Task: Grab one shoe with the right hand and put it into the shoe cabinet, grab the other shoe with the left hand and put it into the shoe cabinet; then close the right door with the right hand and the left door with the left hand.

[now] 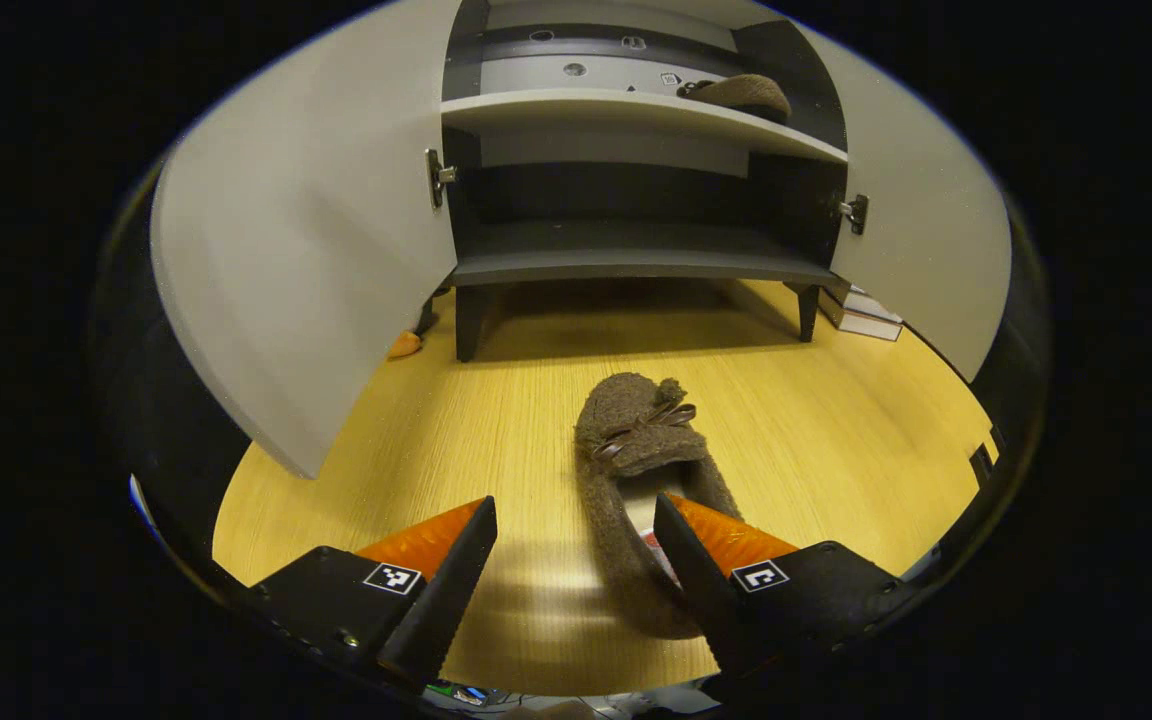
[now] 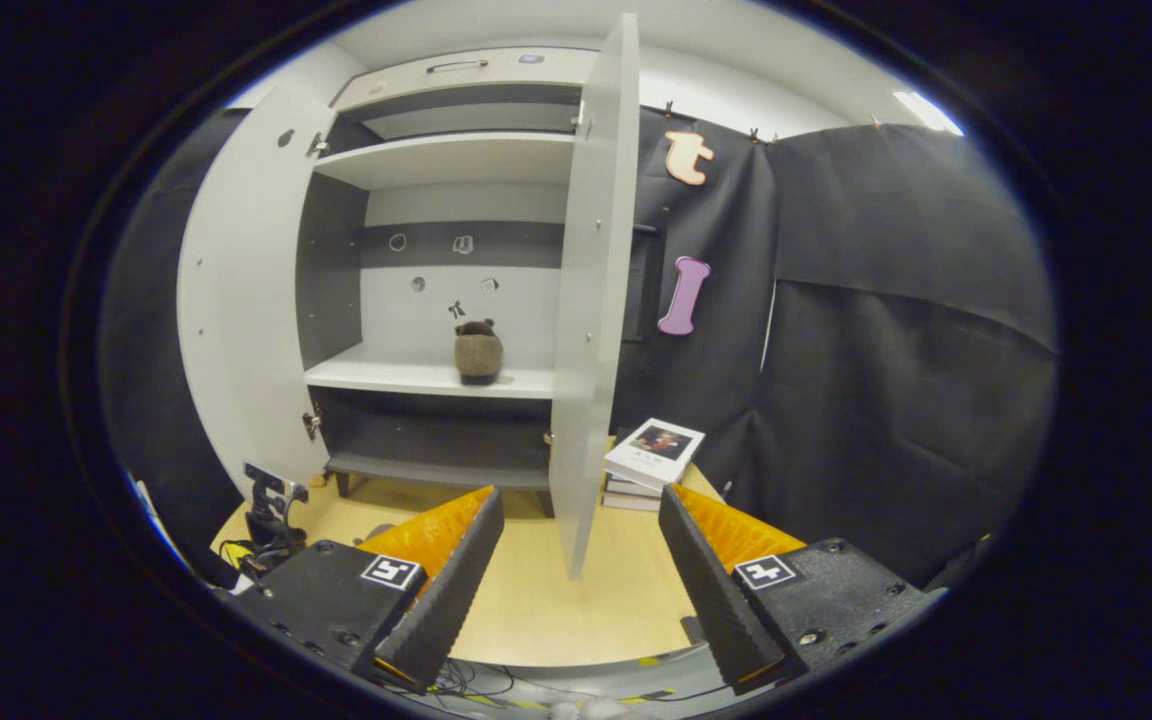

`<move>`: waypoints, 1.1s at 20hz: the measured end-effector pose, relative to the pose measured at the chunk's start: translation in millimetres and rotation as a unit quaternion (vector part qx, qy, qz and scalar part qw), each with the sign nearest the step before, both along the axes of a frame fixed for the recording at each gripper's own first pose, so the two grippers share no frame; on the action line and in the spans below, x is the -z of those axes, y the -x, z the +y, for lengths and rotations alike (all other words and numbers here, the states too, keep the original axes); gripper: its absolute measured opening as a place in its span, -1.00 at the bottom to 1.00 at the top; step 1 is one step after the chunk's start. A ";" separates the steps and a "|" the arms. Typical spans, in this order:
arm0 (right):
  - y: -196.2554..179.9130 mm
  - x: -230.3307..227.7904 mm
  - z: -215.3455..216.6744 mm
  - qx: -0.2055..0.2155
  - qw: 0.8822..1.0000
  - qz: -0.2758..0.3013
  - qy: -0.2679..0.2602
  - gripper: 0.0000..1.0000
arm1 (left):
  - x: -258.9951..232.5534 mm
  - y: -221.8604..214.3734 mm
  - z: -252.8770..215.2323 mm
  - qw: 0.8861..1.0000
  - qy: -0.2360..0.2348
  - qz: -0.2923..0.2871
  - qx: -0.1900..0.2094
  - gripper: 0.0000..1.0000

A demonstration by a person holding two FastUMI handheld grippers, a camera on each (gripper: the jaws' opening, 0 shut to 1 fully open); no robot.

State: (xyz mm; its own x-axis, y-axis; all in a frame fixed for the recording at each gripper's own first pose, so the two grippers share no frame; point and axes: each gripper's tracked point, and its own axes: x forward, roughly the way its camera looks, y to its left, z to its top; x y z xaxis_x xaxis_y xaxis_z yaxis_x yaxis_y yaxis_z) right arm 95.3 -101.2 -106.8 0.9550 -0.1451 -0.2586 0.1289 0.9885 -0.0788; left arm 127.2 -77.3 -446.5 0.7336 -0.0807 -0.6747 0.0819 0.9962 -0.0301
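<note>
A brown felt shoe [image 1: 636, 470] with a small bow lies on the wooden table, toe toward the cabinet. My left gripper [image 1: 576, 545] hovers open just over its heel; the right finger overlaps the shoe's opening, the left finger is over bare wood. The other brown shoe [image 1: 736, 92] [image 2: 478, 352] rests on the cabinet's white middle shelf [image 2: 406, 378]. Both cabinet doors, left [image 1: 306, 260] and right [image 1: 921, 240] [image 2: 591, 300], stand wide open. My right gripper [image 2: 581, 545] is open and empty, back from the cabinet, facing the right door's edge.
A stack of books [image 2: 651, 460] [image 1: 861, 312] lies on the table beside the cabinet's right side. A small orange object [image 1: 404, 345] sits by the cabinet's left leg. A dark device [image 2: 271, 515] with cables stands at the table's left.
</note>
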 end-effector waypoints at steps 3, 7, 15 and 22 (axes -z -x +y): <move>-1.3 3.7 -7.4 0.009 1.000 0.005 -0.001 0.97 | 27.4 -22.4 -1.5 1.000 0.002 0.011 -0.002 0.94; -3.1 7.4 -16.0 0.022 1.000 0.011 0.001 0.97 | 44.6 -57.5 -2.5 1.000 -0.004 0.005 -0.003 0.94; -9.0 9.8 -24.5 0.024 1.000 0.013 -0.001 0.97 | 48.4 -77.5 -20.4 1.000 -0.008 0.017 0.008 -0.41; -9.0 -1.9 -12.4 0.001 1.000 -0.006 -0.003 0.99 | 16.1 -80.2 -12.7 1.000 -0.026 0.013 0.002 -0.94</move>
State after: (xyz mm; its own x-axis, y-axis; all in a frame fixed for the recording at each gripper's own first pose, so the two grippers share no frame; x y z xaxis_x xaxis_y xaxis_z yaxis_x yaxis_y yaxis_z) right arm 104.3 -113.5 -104.9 0.9578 -0.1454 -0.2478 0.1316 0.9887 -0.0717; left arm 207.4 -90.0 -462.6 0.7149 -0.0483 -0.6975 0.0864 0.9961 0.0195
